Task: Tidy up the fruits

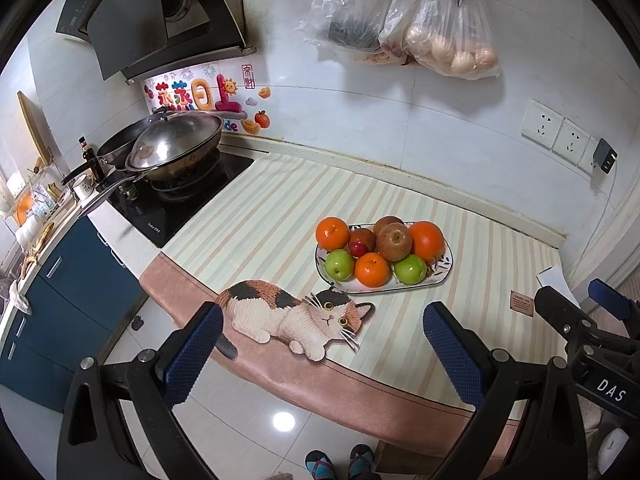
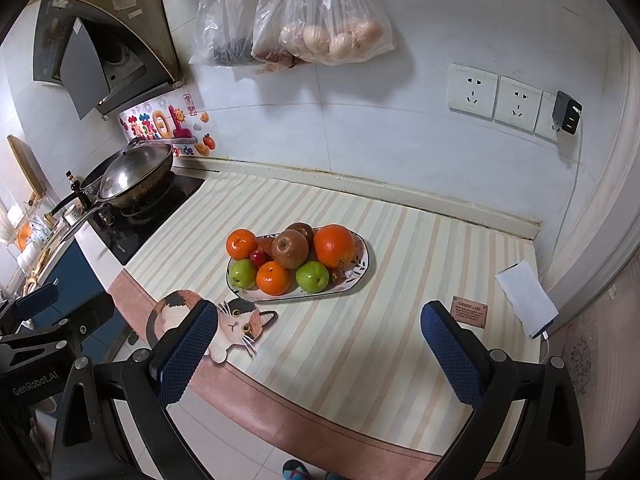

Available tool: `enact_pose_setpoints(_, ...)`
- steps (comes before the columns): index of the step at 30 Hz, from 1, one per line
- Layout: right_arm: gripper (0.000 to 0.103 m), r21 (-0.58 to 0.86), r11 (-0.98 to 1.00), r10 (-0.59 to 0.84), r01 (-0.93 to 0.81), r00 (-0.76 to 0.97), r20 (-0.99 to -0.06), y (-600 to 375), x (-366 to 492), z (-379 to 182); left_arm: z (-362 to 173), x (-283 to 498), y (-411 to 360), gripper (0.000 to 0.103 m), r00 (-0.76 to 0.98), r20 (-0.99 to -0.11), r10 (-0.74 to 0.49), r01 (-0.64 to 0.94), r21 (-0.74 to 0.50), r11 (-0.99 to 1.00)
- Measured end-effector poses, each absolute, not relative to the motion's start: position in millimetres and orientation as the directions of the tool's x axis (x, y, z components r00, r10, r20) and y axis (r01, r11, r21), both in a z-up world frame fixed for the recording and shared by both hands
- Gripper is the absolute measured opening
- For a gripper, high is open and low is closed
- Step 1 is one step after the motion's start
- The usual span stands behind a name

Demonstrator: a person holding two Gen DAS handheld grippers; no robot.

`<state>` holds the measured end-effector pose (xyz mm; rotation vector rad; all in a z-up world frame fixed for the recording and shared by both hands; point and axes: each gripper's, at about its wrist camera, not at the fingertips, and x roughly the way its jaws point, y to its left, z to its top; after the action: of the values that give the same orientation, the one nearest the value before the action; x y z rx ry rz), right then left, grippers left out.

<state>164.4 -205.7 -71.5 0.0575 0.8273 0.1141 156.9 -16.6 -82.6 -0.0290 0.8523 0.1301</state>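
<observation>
Here, going left to right, a wok (image 1: 176, 148) with its lid sits on the black stove (image 1: 172, 200) at the far left, under the range hood (image 1: 132, 20). Next comes the striped mat (image 1: 260, 216) that covers the counter, with a cat picture (image 1: 296, 320) at its near edge. The left gripper (image 1: 324, 356) hangs over that near edge, its jaws wide apart and holding nothing; the cat lies between its blue fingers (image 1: 192, 356).

Past the cat, toward the wall, stands the oval plate (image 1: 444, 276) piled with fruit. Across the back are an orange (image 1: 332, 233), dark red apples and a bigger orange (image 1: 427, 240); a brown-red apple (image 1: 394, 241) rests on top in the middle. Along the front are a green apple (image 1: 339, 264), a small orange (image 1: 372, 269) and a second green apple (image 1: 410, 269). A small red fruit (image 1: 358, 248) is tucked among them.

The right gripper (image 2: 324, 356) is also spread wide and empty, well short of the plate (image 2: 360, 276). Right of it lie a small brown label (image 2: 469, 311) and a white power bank (image 2: 526, 298). On the wall hang plastic bags (image 2: 320, 12) and, further right, sockets (image 2: 496, 96).
</observation>
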Motion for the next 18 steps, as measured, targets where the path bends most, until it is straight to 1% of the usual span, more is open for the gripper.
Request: enact_pose_setpoints(18,0.103,0.107,0.991,0.137,-0.086,0.665,-0.734,-199.3,165.1,-69.5,-80.4,154.6,-15.0,0.102,0.653,-0.749,0.110,-0.132,0.031,0.991)
